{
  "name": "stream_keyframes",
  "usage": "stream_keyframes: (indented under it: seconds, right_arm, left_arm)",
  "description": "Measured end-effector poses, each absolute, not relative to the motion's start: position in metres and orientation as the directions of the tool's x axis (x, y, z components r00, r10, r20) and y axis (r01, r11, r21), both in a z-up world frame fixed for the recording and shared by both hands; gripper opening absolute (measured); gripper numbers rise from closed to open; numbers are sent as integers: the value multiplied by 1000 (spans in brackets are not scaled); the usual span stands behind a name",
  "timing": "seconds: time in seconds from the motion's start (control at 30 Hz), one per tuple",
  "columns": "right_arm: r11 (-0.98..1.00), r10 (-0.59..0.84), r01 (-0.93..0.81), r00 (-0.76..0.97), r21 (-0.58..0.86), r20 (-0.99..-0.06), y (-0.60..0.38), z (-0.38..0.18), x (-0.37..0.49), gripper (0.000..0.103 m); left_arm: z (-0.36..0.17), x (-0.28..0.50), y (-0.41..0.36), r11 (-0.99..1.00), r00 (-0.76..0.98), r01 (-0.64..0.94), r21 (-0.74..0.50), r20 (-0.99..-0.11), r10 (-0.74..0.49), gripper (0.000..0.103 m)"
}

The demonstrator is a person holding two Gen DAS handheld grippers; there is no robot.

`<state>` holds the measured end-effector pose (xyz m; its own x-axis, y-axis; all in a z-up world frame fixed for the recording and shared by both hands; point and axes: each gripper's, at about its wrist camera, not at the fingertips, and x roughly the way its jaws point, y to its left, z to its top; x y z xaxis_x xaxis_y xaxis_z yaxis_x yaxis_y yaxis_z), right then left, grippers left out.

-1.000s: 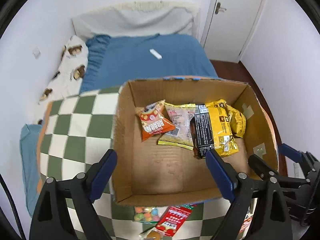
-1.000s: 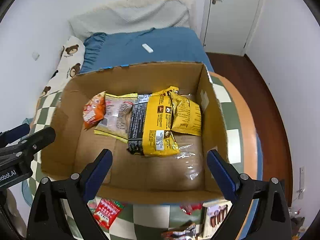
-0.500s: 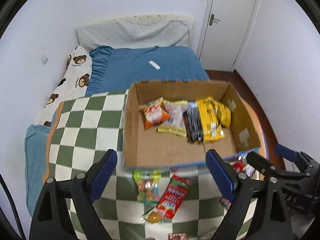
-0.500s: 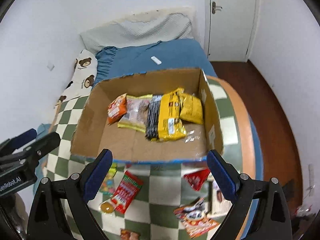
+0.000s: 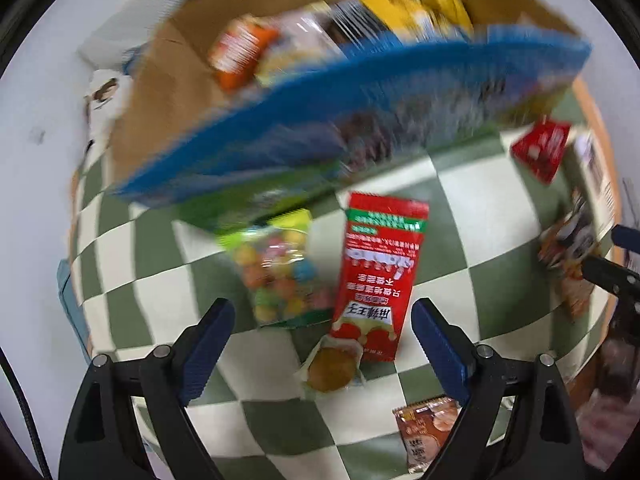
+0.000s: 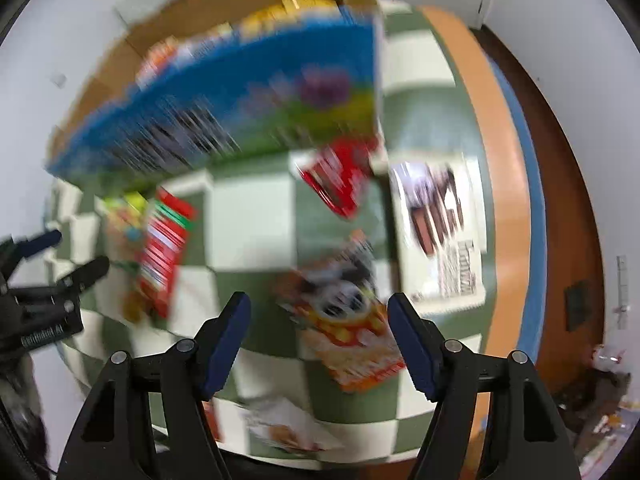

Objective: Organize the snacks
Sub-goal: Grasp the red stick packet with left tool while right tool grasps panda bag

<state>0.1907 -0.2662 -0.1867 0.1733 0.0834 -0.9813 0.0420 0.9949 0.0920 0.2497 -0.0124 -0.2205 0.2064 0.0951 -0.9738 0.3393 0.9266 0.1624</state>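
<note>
Grippers both empty, fingers spread wide. Left gripper (image 5: 322,336) hangs over the checkered tablecloth (image 5: 460,216); between its fingers lie the red sachet (image 5: 378,276) at 12 o'clock and a small round wrapped snack (image 5: 331,368) just under the sachet's near end, touching or overlapping it. Candy bag (image 5: 276,268) sits at 11 o'clock, edge against the sachet. Small brown packet (image 5: 426,432) at 5 o'clock.

Right gripper (image 6: 319,330) is over the orange-and-black packet (image 6: 348,320), roughly centred between its fingers. White box (image 6: 438,232) at 1 o'clock, red packet (image 6: 340,180) at 12.

Likely step: each side picks a loose snack for the cardboard box (image 5: 168,92) at 12 o'clock, which already holds several bags. For a good pick: take one item only. On the left, close across the sachet's narrow width, clear of the round snack and candy bag. On the right, pinch the packet at an edge, since it lies flat.

Heavy motion blur in both views, worse on the right: labels unreadable, box front just blue smear. Near table edge is hidden by the gripper bodies; a pale packet (image 6: 280,424) at 6 o'clock is partly cut off.
</note>
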Motion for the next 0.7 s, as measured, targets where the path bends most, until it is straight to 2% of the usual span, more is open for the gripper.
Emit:
stream_keyframes:
  seconds: [0.27,0.33,0.37,0.4,0.57,0.7]
  right_arm:
    - [999,16,-53,86,12,-996,-268,-242,185,74]
    - [998,14,-54,74,10,-997,-268,-249,185,74]
    - [999,15,-46,73,11,-997,-269,-252,185,73]
    - [999,20,-35,77,18,-997,-270,-252,184,70]
    - [994,79,61,86,85,-993,-276,-248,185,64]
    - [973,173,144,73,182,-982,-283,-250,185,64]
  left_arm:
    - [-275,267,-39,884,100,446,140,-989,107,90]
    - [-279,266,-46,871,100,473,135,-990,99,81]
    - [-281,265,-48,871,91,476,120,-992,87,64]
    - [-283,264,-49,877,71,470,103,-994,79,53]
    - [-283,261,-34,942,9,334,16,-1000,14,49]
    - [-290,256,-9,979,-128,101,-177,-978,-164,49]
